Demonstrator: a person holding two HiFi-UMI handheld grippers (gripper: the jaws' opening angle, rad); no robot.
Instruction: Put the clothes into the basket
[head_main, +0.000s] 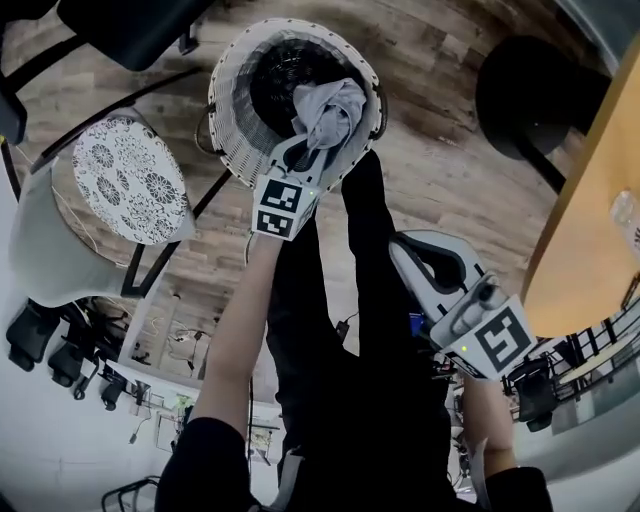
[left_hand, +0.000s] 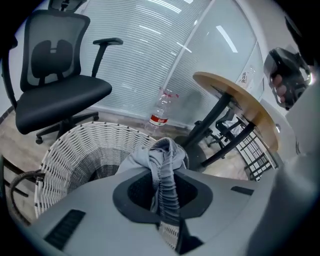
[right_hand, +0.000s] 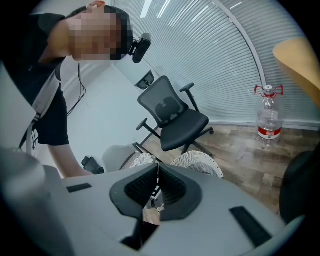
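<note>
1. Left gripper (head_main: 316, 152) (left_hand: 165, 186): upper centre of the head view. The jaws are clenched on a bunched fold of the grey garment, which is seen pinched between the dark pads in the left gripper view.
2. Grey garment (head_main: 331, 108) (left_hand: 156, 159): crumpled and held at one gathered edge. It is positioned over the mouth of the basket, by the lower-right part of the rim in the head view. Contact with the rim cannot be judged.
3. Basket (head_main: 226, 105) (left_hand: 75, 150) (right_hand: 198, 162): white wicker, round and upright. It is placed on the wooden floor (head_main: 430, 95) at the top centre of the head view. A dark interior is visible.
4. Right gripper (head_main: 403, 247) (right_hand: 157, 176): centre right of the head view, well apart from the basket. The jaws are pressed together and nothing is gripped between them.
5. Forearm (head_main: 240, 330): extended from the lower left of the head view up to the left gripper.
6. Patterned seat (head_main: 130, 180): round, white with dark floral print, at the left of the head view beside the basket.
7. Office chair (left_hand: 60, 92) (right_hand: 175, 117): black, mesh-backed, placed behind the basket.
8. Water bottle (left_hand: 160, 112) (right_hand: 268, 117): clear, red-labelled, upright on the floor by the blinds.
9. Round table (head_main: 590, 230) (left_hand: 235, 97): wooden top, at the right edge of the head view.
</note>
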